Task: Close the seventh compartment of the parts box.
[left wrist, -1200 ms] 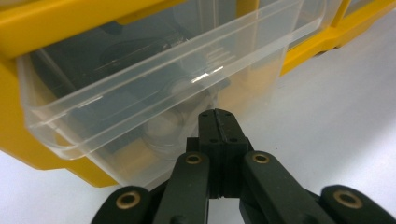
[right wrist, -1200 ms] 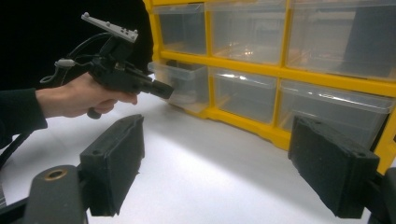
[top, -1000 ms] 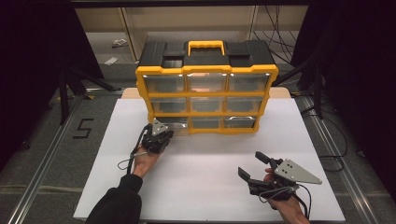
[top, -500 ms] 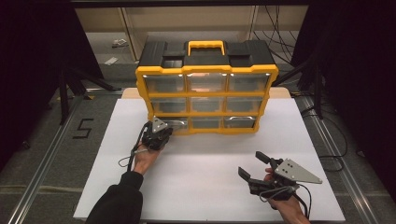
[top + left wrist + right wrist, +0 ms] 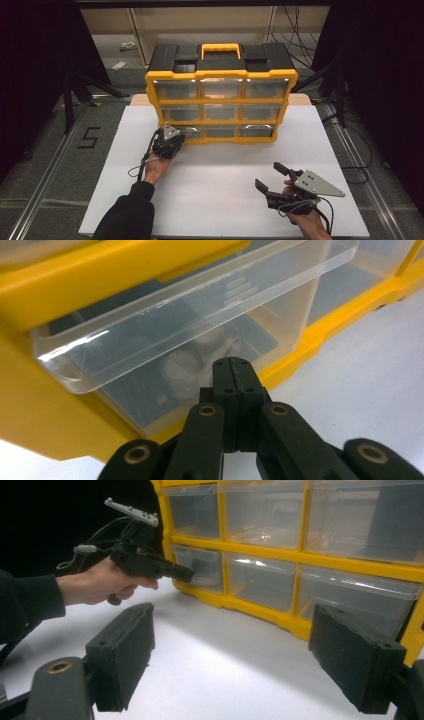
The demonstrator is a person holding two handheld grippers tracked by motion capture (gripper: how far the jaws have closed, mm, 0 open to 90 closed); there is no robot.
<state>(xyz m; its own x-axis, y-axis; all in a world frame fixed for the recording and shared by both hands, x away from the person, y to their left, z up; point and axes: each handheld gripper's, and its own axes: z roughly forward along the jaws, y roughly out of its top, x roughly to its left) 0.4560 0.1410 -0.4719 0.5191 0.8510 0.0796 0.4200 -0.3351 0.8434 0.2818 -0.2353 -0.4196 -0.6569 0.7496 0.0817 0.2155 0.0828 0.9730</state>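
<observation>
Table [image 5: 210, 200]: white top, it carries the cabinet at the far side.
Cabinet [image 5: 221, 95]: yellow frame, black top with a yellow handle [image 5: 220, 50], three rows of clear drawers.
Bottom-left drawer [image 5: 165, 340]: clear plastic, it seems pulled out a little from the frame; inside lie pale round things, too blurred to name.
Left gripper [image 5: 233, 371]: jaws pressed together with nothing between them, tips just at the front of this drawer, below its lip.
Right gripper [image 5: 272, 179]: jaws spread wide, holding nothing, low over the near right of the table, well apart from the cabinet.
</observation>
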